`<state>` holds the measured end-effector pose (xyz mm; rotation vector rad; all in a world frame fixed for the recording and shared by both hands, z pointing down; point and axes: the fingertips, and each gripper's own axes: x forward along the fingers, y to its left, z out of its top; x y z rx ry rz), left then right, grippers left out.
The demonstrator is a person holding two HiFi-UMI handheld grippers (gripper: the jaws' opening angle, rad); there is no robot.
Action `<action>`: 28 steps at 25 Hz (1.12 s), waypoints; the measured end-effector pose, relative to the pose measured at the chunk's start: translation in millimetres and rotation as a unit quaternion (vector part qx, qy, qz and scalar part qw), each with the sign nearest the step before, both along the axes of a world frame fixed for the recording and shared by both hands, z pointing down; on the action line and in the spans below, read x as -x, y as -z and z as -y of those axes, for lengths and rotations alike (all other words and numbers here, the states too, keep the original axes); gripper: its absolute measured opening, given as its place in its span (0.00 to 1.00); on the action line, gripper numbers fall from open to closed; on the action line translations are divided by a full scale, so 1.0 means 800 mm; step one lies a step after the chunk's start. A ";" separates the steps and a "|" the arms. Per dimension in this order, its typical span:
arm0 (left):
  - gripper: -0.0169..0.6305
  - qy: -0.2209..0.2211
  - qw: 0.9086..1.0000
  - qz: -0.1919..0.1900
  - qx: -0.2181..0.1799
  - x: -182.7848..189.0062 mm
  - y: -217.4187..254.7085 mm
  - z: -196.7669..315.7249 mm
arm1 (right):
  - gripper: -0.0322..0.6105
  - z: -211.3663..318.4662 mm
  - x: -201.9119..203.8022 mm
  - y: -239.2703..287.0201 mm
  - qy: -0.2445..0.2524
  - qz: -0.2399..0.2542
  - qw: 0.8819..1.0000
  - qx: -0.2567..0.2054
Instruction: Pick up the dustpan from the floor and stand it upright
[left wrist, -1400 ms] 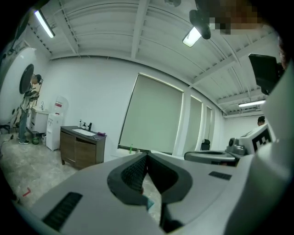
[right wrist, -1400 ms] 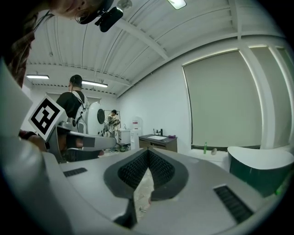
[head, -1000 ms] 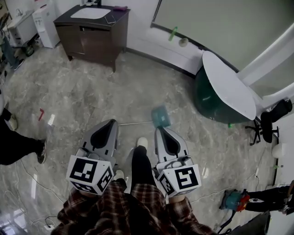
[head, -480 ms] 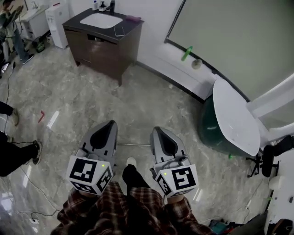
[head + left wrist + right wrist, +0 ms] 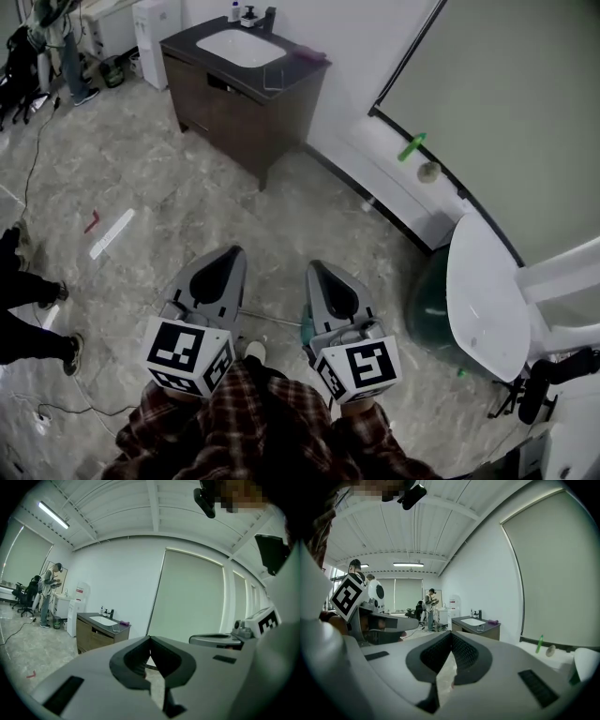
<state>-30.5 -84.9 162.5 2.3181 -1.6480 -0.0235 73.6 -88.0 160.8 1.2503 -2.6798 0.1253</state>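
Marble floor (image 5: 187, 206) spreads open ahead of us. We hold the left gripper (image 5: 228, 253) and right gripper (image 5: 315, 267) clenched shut on nothing, side by side. Below them the dustpan (image 5: 272, 319) lies flat, partly hidden by the right one. A sink cabinet (image 5: 253, 112) and a white table (image 5: 487, 309) edge the room.

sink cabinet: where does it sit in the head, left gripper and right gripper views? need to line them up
Head view: sink cabinet at the top, left of centre, against the wall.
Left gripper view: left of centre, just above the jaws.
Right gripper view: right of centre, just above the jaws.
Shared landmark: white dispenser beside the cabinet's far end.
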 end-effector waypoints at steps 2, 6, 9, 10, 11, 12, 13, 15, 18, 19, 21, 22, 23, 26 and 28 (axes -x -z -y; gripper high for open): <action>0.04 0.003 1.000 0.001 0.000 0.006 0.001 0.009 | 0.07 0.010 0.009 0.000 0.008 0.001 1.000 0.002; 0.04 0.015 1.000 0.000 0.000 0.021 0.003 0.017 | 0.07 0.018 0.023 0.001 0.018 0.008 1.000 0.007; 0.05 0.020 1.000 -0.002 0.007 0.032 -0.004 0.020 | 0.07 0.022 0.030 -0.007 0.022 0.010 1.000 0.015; 0.05 0.024 1.000 -0.003 0.010 0.038 -0.007 0.019 | 0.07 0.022 0.033 -0.010 0.023 0.009 1.000 0.019; 0.05 0.030 0.999 -0.002 0.014 0.044 -0.012 0.019 | 0.07 0.022 0.037 -0.014 0.024 0.009 0.999 0.023; 0.05 0.036 0.999 -0.001 0.019 0.051 -0.017 0.018 | 0.07 0.022 0.042 -0.019 0.026 0.009 0.999 0.028; 0.05 0.042 0.999 0.000 0.025 0.059 -0.024 0.018 | 0.07 0.022 0.046 -0.024 0.029 0.008 0.999 0.033; 0.05 0.051 0.998 0.002 0.039 0.071 -0.041 0.019 | 0.07 0.023 0.054 -0.038 0.033 0.006 0.998 0.046; 0.05 0.057 0.997 0.008 0.054 0.087 -0.070 0.029 | 0.07 0.031 0.058 -0.059 0.031 0.001 0.997 0.064; 0.05 0.061 0.996 0.010 0.060 0.094 -0.082 0.033 | 0.07 0.033 0.060 -0.066 0.030 -0.001 0.997 0.069; 0.06 0.070 0.995 0.014 0.076 0.111 -0.108 0.038 | 0.07 0.036 0.065 -0.081 0.030 -0.004 0.996 0.080; 0.11 0.074 0.993 0.015 0.085 0.119 -0.123 0.041 | 0.07 0.037 0.068 -0.089 0.031 -0.006 0.996 0.085; 0.16 0.079 0.992 0.016 0.095 0.127 -0.138 0.045 | 0.07 0.039 0.070 -0.097 0.031 -0.007 0.995 0.090; 0.19 0.093 0.988 0.031 0.118 0.151 -0.190 0.056 | 0.07 0.047 0.072 -0.124 0.032 -0.010 0.994 0.103; 0.20 0.098 0.986 0.038 0.133 0.163 -0.231 0.060 | 0.07 0.053 0.074 -0.145 0.032 -0.012 0.994 0.108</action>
